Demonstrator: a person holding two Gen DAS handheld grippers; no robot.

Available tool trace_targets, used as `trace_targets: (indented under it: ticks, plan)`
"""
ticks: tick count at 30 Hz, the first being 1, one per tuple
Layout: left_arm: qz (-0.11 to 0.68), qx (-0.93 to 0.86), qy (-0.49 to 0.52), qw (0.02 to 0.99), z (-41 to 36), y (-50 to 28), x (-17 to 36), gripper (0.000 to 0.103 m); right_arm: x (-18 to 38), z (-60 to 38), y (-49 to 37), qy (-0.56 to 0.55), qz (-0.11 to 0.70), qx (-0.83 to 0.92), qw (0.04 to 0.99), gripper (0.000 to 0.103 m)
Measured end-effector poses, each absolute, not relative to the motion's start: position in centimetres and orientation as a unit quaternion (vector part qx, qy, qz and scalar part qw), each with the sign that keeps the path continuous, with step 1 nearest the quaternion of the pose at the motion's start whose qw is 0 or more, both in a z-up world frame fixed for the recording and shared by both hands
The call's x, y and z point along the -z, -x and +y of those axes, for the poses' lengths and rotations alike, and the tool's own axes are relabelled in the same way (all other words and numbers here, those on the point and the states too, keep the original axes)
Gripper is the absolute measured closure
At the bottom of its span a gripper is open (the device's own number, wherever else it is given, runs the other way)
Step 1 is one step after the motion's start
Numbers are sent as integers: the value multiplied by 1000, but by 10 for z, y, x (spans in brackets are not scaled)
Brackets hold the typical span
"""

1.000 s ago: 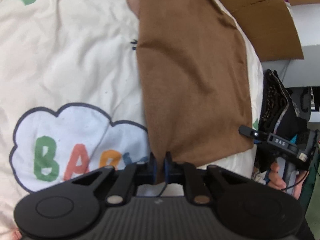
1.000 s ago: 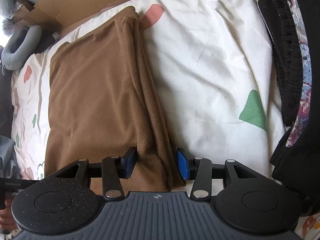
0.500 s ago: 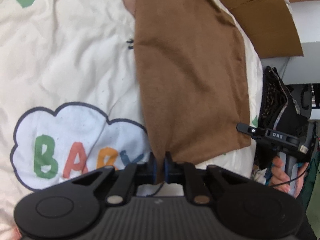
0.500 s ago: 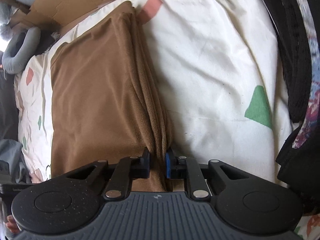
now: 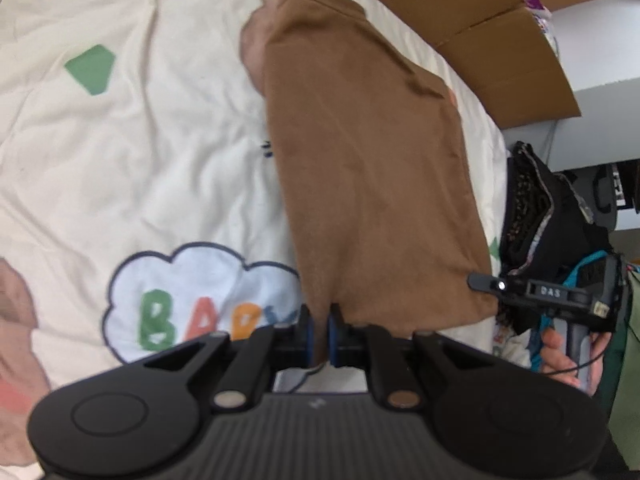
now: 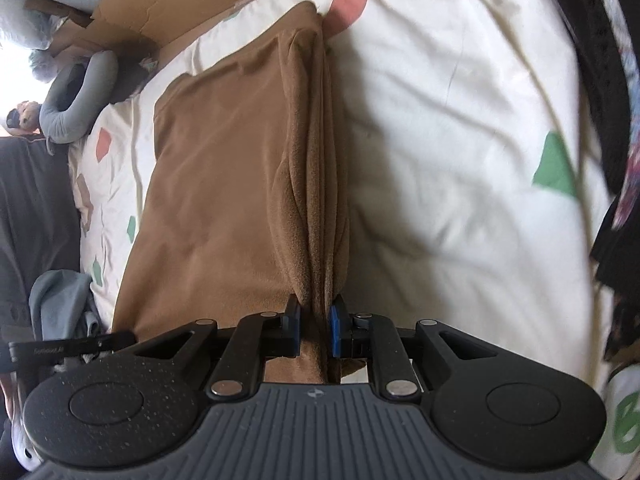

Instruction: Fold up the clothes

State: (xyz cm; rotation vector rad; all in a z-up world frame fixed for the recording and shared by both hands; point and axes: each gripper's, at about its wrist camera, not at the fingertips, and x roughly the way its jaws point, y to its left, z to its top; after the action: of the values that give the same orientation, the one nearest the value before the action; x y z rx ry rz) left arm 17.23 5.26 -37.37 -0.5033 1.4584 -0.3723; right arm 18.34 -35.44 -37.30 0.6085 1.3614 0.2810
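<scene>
Running lengthwise away from both grippers | brown garment (image 5: 372,168) | flat

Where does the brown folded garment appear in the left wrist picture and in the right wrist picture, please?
Left wrist: the brown garment runs from top centre down to the left gripper, which pinches its near left corner.
Right wrist: it fills the centre-left; the right gripper clamps its bunched right edge.
Shared landmark: the cardboard behind the garment's far end.

Two black grippers with blue pads

The left gripper (image 5: 319,334) and right gripper (image 6: 315,330) have round black parts, silver screws and a ridged grey base.
</scene>
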Motion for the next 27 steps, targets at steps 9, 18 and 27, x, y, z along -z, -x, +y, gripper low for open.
trace_targets:
  ticks: [9, 18, 27]
  plan:
    - [673, 162, 226, 685, 57, -169, 419, 95, 401, -349, -179, -277, 628, -104, 720, 90]
    - [672, 163, 209, 691, 55, -172, 428, 74, 401, -345, -178, -248, 623, -110, 734, 71]
    - [657, 171, 218, 701, 58, -173, 425, 54, 398, -362, -179, -265, 610, -111, 739, 53]
